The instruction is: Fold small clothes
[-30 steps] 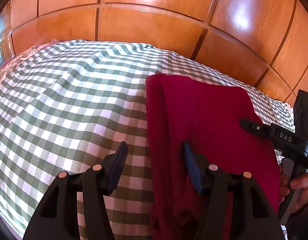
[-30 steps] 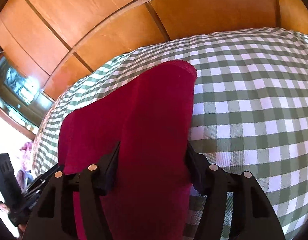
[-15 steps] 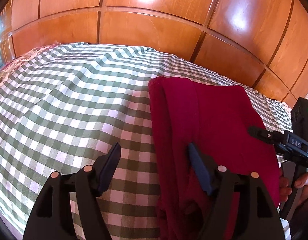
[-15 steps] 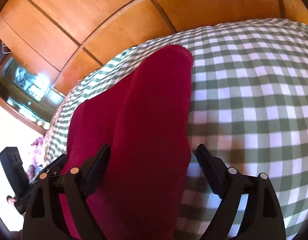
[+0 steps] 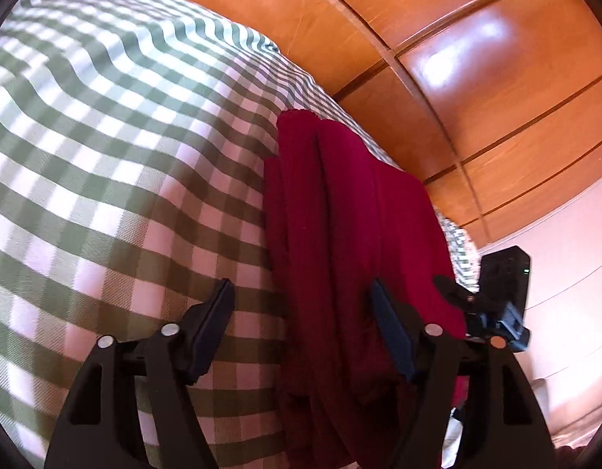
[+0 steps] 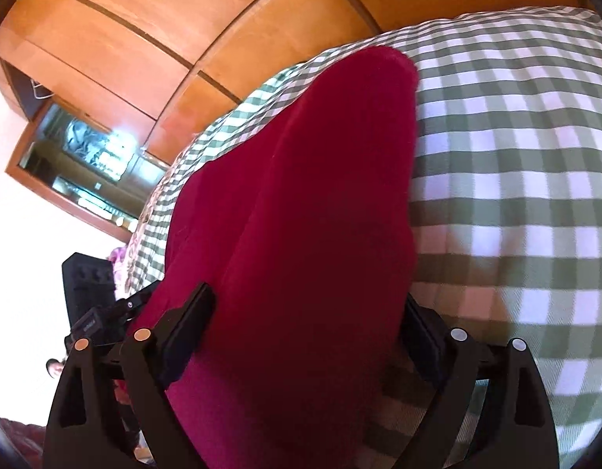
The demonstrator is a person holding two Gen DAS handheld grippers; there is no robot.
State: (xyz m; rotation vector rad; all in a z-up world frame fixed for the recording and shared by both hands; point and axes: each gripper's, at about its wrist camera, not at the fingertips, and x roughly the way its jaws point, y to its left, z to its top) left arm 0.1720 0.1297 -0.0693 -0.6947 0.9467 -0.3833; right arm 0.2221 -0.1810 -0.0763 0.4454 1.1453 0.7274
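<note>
The red cloth [image 5: 351,234] lay in a long folded strip on the checked bedcover [image 5: 105,156], running toward twelve o'clock. The left gripper [image 5: 302,328] straddled its near edge, jaws apart. The right gripper [image 6: 304,336] had its jaws wide either side of the near end, seemingly lined up for the next fold.

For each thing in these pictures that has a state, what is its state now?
Red cloth: folded lengthwise, lying on the checked sheet.
Checked sheet: spread out, slightly rippled.
Left gripper: open, one edge of the cloth between its fingers.
Right gripper: open, straddling the cloth.
</note>
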